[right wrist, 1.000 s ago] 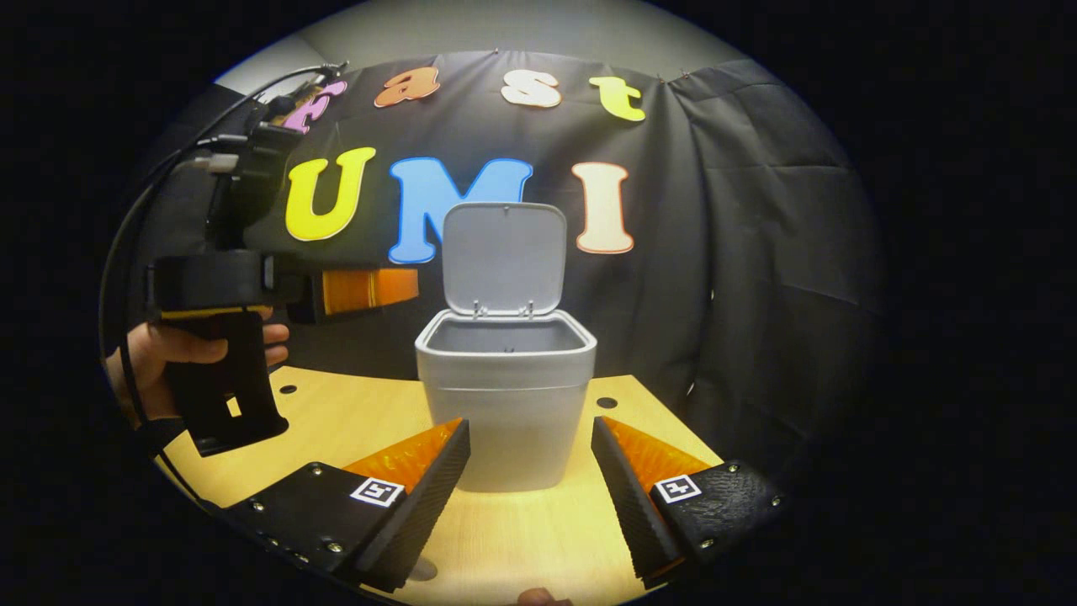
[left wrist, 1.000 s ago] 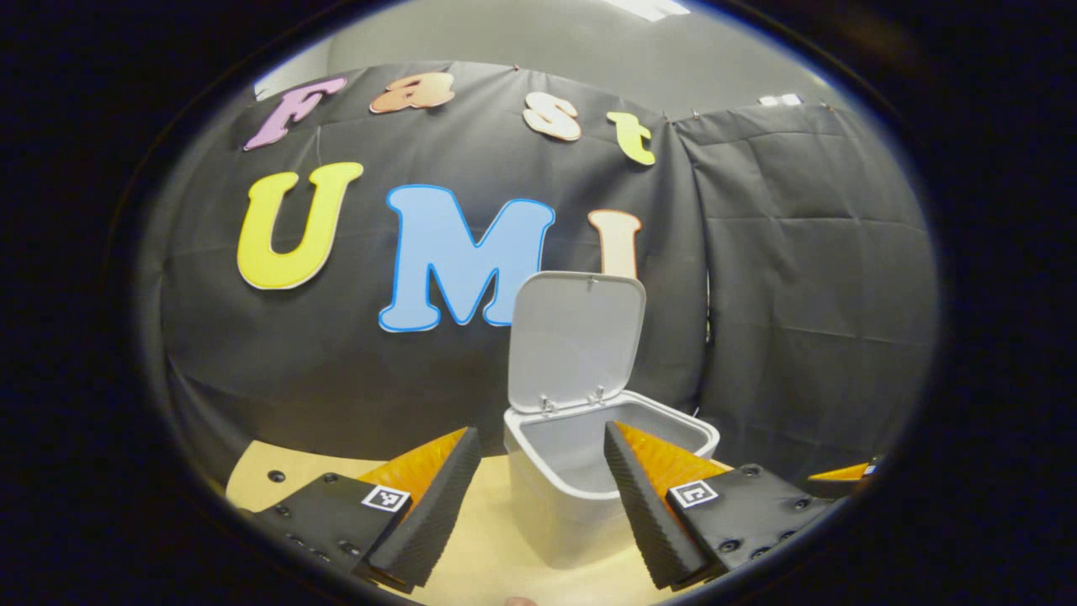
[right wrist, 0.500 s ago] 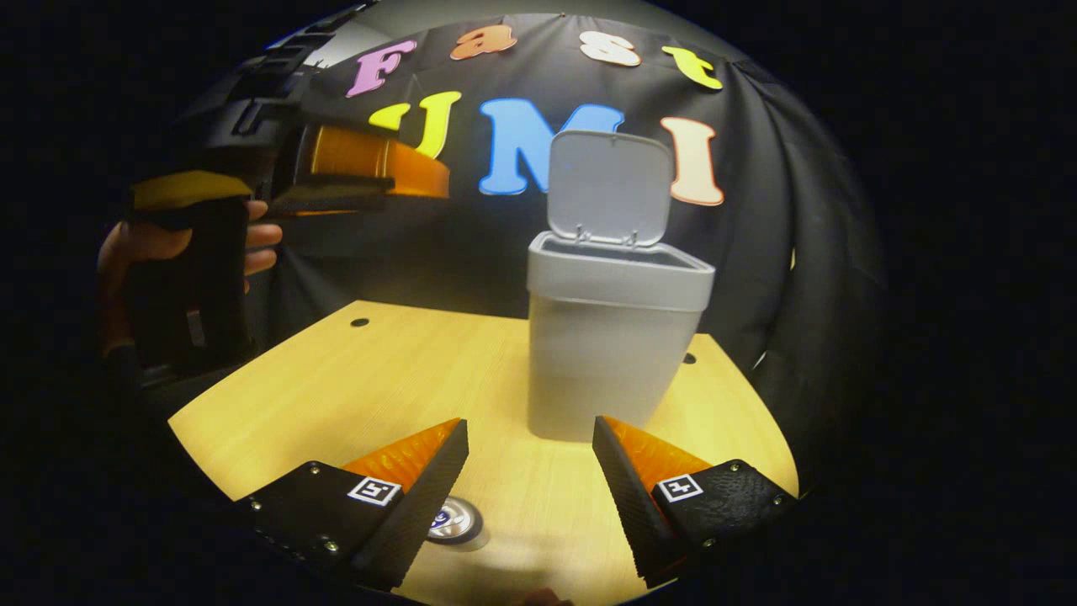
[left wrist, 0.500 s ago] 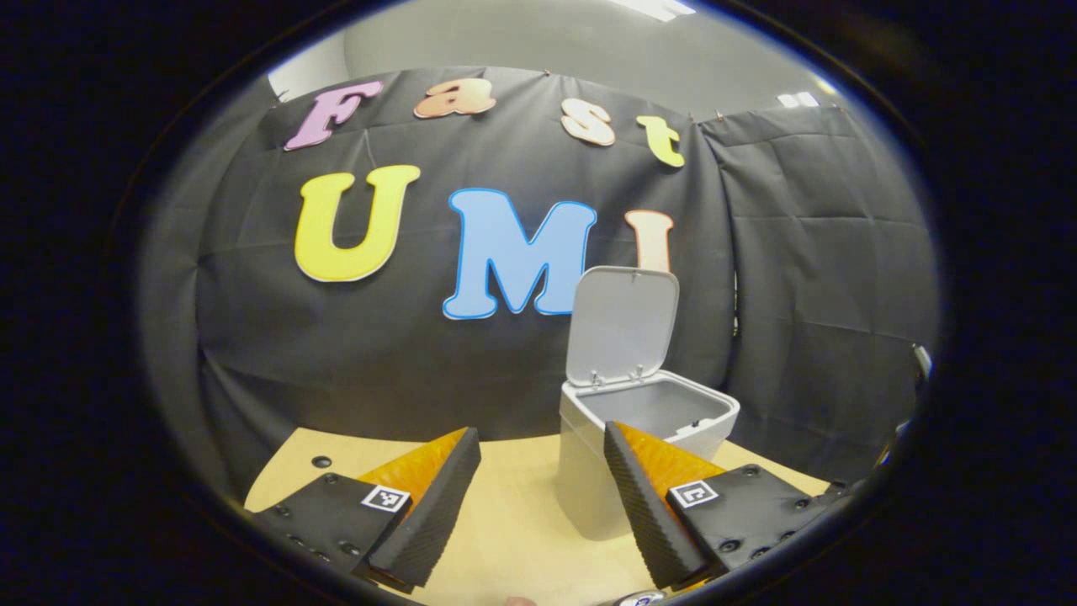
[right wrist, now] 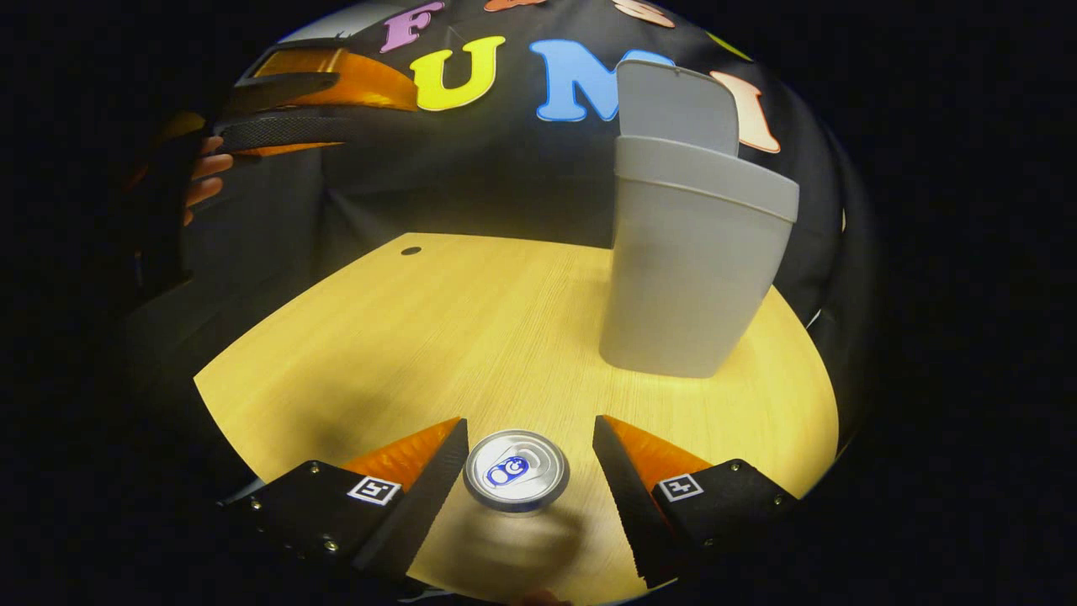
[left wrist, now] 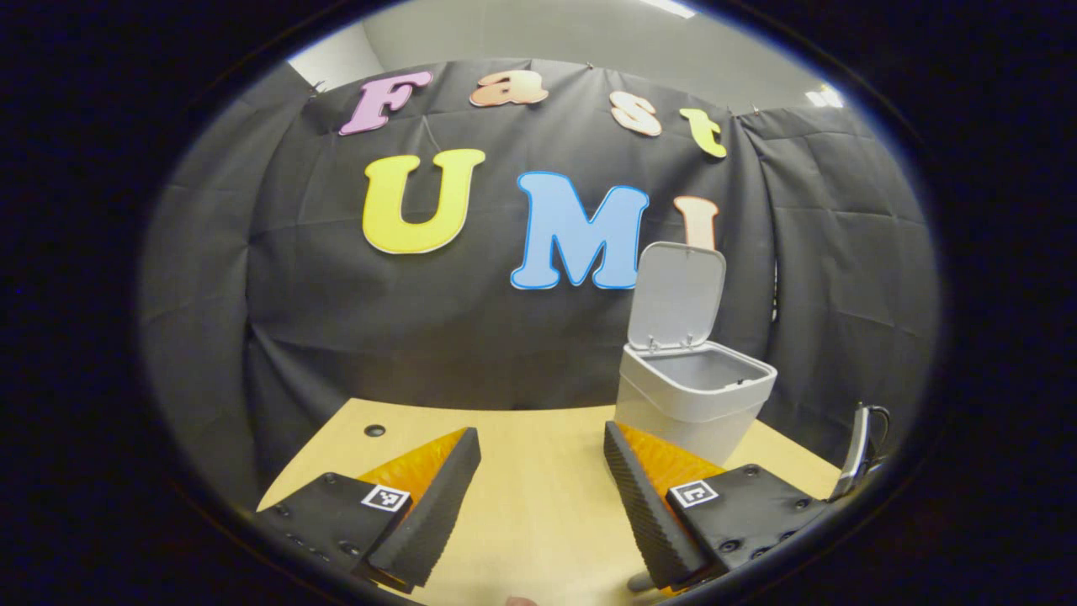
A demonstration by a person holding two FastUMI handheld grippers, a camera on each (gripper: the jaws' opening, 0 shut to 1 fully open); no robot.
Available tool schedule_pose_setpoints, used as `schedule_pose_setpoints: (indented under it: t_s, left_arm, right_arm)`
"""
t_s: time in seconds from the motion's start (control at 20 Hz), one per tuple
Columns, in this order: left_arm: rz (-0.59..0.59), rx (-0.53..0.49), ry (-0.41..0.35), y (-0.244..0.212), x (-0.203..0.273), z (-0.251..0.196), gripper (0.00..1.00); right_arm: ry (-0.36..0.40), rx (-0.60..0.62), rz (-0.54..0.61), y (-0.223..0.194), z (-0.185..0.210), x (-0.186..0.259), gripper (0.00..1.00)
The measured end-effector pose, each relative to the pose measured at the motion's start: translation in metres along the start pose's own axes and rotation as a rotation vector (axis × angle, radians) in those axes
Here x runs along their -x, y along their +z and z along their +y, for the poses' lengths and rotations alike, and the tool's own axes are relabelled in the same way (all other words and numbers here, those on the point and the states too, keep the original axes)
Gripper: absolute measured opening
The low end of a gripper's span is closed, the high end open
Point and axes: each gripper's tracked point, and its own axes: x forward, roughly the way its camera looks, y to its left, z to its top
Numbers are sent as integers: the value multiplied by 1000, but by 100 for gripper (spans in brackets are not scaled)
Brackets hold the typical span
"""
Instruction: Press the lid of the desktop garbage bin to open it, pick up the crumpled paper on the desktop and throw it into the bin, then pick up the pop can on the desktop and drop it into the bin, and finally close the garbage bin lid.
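Note:
The grey garbage bin (left wrist: 692,396) stands on the wooden desktop (left wrist: 522,471) with its lid (left wrist: 680,295) hinged up and open. My left gripper (left wrist: 538,471) is open above the table, left of the bin and short of it, with nothing between its fingers. The silver pop can (right wrist: 516,470) stands upright, seen from above. My right gripper (right wrist: 530,425) is open over it, one finger on each side of the can, neither touching. The bin (right wrist: 690,269) and its raised lid (right wrist: 677,105) lie beyond the can to the right.
In the right gripper view a hand (right wrist: 202,172) holds the left gripper (right wrist: 379,114) high at the upper left. The desktop (right wrist: 437,320) has a small hole (right wrist: 411,251) near its back edge. Black cloth walls close the back and the sides.
My right gripper has dropped and tipped down over the pop can, which now sits between its open fingers. My left gripper has drawn back and left, away from the bin.

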Motion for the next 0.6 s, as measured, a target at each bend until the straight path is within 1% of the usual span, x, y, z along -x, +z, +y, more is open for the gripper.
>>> schedule_pose_setpoints:
  t_s: [0.2,0.4,0.6]
  left_arm:
    - [3,9,45,-6,17,22,95]
    - [-13,6,75,-4,30,32,96]
    - [-17,-3,84,-4,35,35,97]
  right_arm:
    - [2,19,43,-16,5,-7,95]
    - [22,-15,87,-33,11,-12,95]
    - [23,-42,96,-34,9,-14,95]
